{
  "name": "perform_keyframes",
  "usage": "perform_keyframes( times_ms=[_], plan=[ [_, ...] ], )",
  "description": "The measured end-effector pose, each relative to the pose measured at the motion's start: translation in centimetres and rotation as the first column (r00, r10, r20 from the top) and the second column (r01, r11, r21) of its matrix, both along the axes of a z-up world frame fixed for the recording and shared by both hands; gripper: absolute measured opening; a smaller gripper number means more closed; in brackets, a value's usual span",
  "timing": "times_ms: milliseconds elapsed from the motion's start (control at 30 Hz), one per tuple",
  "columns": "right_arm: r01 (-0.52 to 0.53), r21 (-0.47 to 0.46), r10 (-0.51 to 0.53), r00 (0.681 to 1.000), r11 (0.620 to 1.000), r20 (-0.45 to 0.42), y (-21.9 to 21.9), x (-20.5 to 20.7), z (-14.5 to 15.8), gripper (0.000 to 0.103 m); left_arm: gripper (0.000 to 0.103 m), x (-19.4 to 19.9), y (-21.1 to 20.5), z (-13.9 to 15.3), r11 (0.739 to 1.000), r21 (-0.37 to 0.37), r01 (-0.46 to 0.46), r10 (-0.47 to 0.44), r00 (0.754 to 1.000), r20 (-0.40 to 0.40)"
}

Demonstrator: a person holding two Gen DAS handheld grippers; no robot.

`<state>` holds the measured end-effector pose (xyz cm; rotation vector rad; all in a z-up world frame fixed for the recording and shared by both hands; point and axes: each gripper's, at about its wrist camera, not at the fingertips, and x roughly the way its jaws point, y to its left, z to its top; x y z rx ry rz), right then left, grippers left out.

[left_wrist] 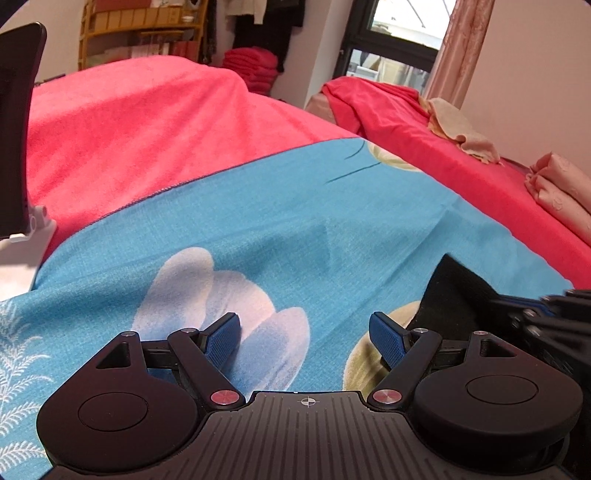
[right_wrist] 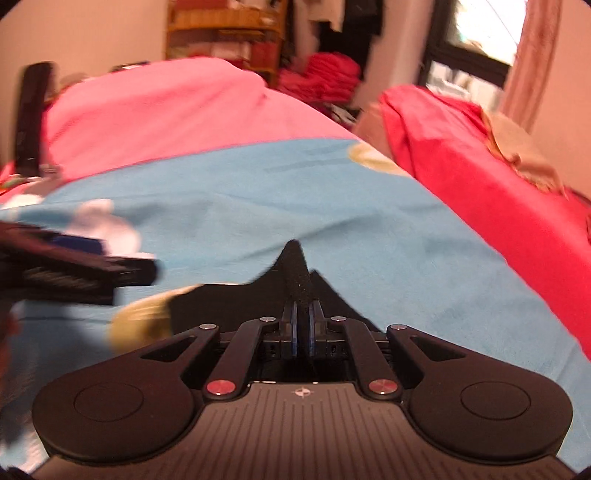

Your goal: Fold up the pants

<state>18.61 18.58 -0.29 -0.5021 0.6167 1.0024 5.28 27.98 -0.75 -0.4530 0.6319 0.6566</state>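
Observation:
Black pants [right_wrist: 236, 299] lie on a blue flowered sheet [right_wrist: 280, 199]. In the right wrist view my right gripper [right_wrist: 303, 325] is shut on a raised fold of the black fabric, which sticks up in a peak between the blue pads. My left gripper [left_wrist: 304, 332] stands open over the sheet, with nothing between its blue pads [left_wrist: 388, 336]. A corner of the black pants [left_wrist: 454, 295] shows to its right, apart from its fingers, with the right gripper blurred beside it. The left gripper [right_wrist: 122, 271] appears blurred at the left of the right wrist view.
A pink-red blanket [left_wrist: 140, 125] covers the bed beyond the sheet. A red cloth [left_wrist: 417, 122] and folded peach fabric [left_wrist: 557, 188] lie at the right by the wall. A black chair back [left_wrist: 16, 122] stands at the left. Shelves [left_wrist: 144, 33] and a window [left_wrist: 402, 29] are behind.

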Motion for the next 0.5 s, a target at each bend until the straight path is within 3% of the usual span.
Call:
perform_keyframes(
  times_ms=[67,200,267,333,500],
  plan=[
    [0.051,-0.028,-0.052,0.998,0.998,-0.029,1.1,2.2,-1.3,0.009,0.103,0.2,-0.1,0.0,1.000,0.009,0.001,-0.001,1.000,-0.008],
    [0.131,0.039,-0.127,0.987,0.991,-0.098,1.4,4.0,-1.4,0.013,0.103,0.5,-0.5,0.0,1.000,0.023,0.014,-0.013,1.000,-0.018],
    [0.190,0.025,-0.188,0.980,0.981,-0.069,1.1,3.6,-0.8,0.046,0.103,0.7,-0.7,0.0,0.999,0.030,0.023,-0.023,0.999,-0.029],
    [0.224,0.056,-0.220,0.973,0.973,-0.067,-0.3,2.9,0.8,0.064,0.103,0.8,-0.8,0.1,0.999,0.029,0.031,-0.030,0.999,-0.036],
    [0.316,0.159,-0.303,0.948,0.936,-0.097,-8.9,-1.0,5.9,0.086,0.103,0.9,-1.3,0.8,0.998,0.016,0.057,-0.056,0.997,-0.055]
  ],
)
